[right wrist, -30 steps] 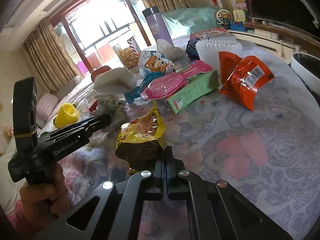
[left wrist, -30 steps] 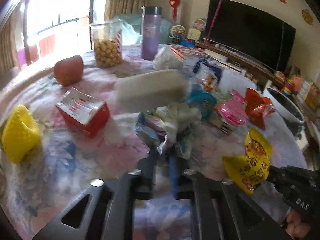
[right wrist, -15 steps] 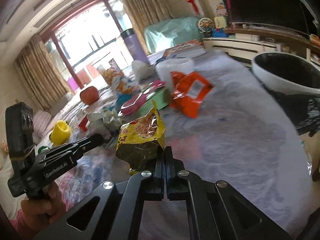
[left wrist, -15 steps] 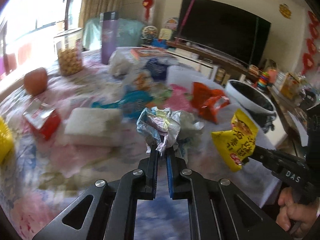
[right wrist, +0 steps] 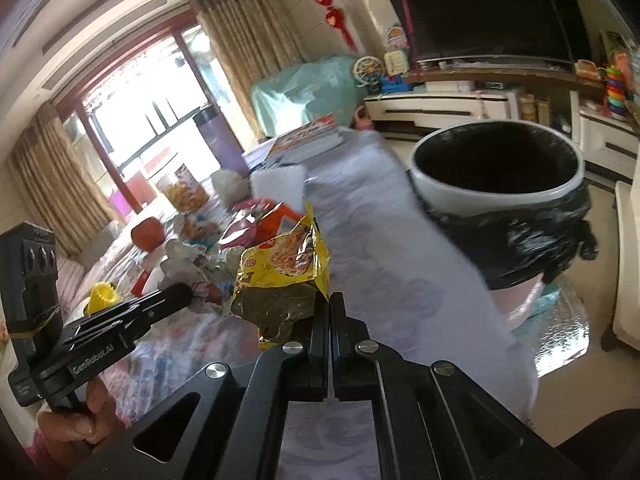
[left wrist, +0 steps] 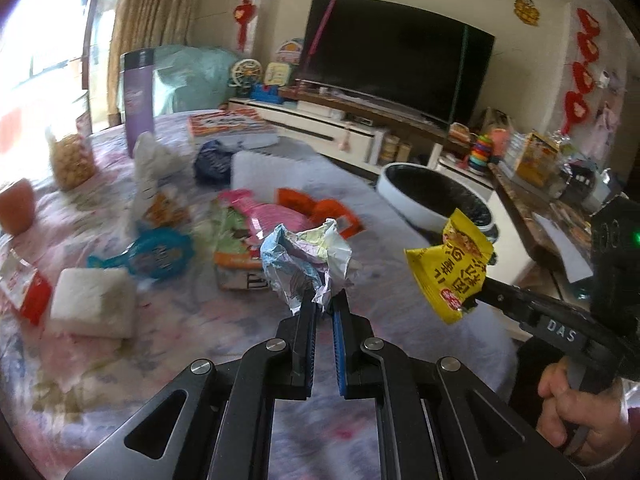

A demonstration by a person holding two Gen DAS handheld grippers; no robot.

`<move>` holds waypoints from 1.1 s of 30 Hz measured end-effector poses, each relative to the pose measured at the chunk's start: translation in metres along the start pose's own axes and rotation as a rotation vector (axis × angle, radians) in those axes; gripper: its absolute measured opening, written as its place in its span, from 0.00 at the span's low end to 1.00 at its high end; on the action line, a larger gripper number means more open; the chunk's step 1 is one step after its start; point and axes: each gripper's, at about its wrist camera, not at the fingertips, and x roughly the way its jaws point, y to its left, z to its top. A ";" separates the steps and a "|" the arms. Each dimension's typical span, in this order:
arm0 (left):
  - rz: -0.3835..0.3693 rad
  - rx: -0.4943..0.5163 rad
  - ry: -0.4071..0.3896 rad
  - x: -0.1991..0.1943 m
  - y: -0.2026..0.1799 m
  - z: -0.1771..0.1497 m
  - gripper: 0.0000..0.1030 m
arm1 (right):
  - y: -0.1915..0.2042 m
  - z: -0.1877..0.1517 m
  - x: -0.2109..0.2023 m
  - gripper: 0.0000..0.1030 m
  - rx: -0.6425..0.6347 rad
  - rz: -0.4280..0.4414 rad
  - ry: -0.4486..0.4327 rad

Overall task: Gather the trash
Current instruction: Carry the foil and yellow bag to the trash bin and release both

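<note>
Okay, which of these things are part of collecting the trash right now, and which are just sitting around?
In the job:
- crumpled wrapper, in left gripper
- yellow noodle packet, in right gripper
- lined trash bin

Lying about:
- purple flask
- snack jar
- book
- television

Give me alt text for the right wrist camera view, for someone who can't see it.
The right gripper is shut on a crumpled yellow snack wrapper above a floral-clothed table, with a black-lined white bin ahead to the right. At left, the left gripper grips crumpled wrappers.

Bare tablecloth (right wrist: pixel 400 280) before bin (right wrist: pixel 496 196)
</note>
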 end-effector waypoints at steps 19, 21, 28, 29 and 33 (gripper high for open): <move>-0.082 0.093 0.029 0.083 -0.047 0.052 0.06 | -0.081 0.033 -0.019 0.00 0.106 -0.123 -0.056; -0.089 0.101 0.027 0.092 -0.051 0.060 0.06 | -0.090 0.039 -0.018 0.00 0.112 -0.136 -0.059; -0.097 0.121 0.018 0.121 -0.064 0.084 0.06 | -0.114 0.060 -0.013 0.00 0.124 -0.178 -0.062; -0.097 0.122 0.017 0.126 -0.064 0.087 0.06 | -0.117 0.063 -0.013 0.00 0.122 -0.185 -0.063; -0.107 0.123 0.013 0.139 -0.071 0.098 0.06 | -0.127 0.074 -0.009 0.00 0.121 -0.204 -0.063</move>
